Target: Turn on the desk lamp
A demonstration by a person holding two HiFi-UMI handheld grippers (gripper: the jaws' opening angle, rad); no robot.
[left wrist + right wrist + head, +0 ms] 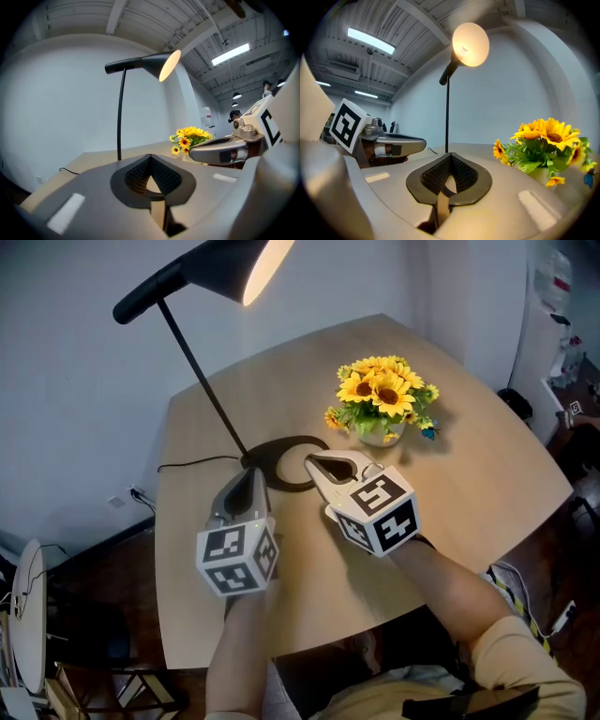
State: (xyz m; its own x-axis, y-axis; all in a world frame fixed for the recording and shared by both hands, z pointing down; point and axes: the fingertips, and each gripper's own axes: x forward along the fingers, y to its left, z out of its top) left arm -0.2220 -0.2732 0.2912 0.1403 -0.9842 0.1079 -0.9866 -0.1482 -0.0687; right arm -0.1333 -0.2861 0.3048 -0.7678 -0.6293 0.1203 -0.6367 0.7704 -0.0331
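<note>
Glowing already, the desk lamp (204, 379) stands on the table (487, 474) with its ring base (286, 442) at the centre of the head view. Its thin stem is the long axis, leaning from the base toward the upper left of the frame. At the top edge the shade (230, 263) runs across and opens to the upper right, lit inside.

Both tools point up-frame at the base. The left tool (255, 472) lies at the ring's left edge, just beside the foot of the stem. The right tool (311, 461) reaches the ring's right side. Each tool's jaws are closed tip to tip and hold nothing.

No switch shows, so I judge the task done. Sunflowers (382, 395) stand to the upper right, apart from both tools.
</note>
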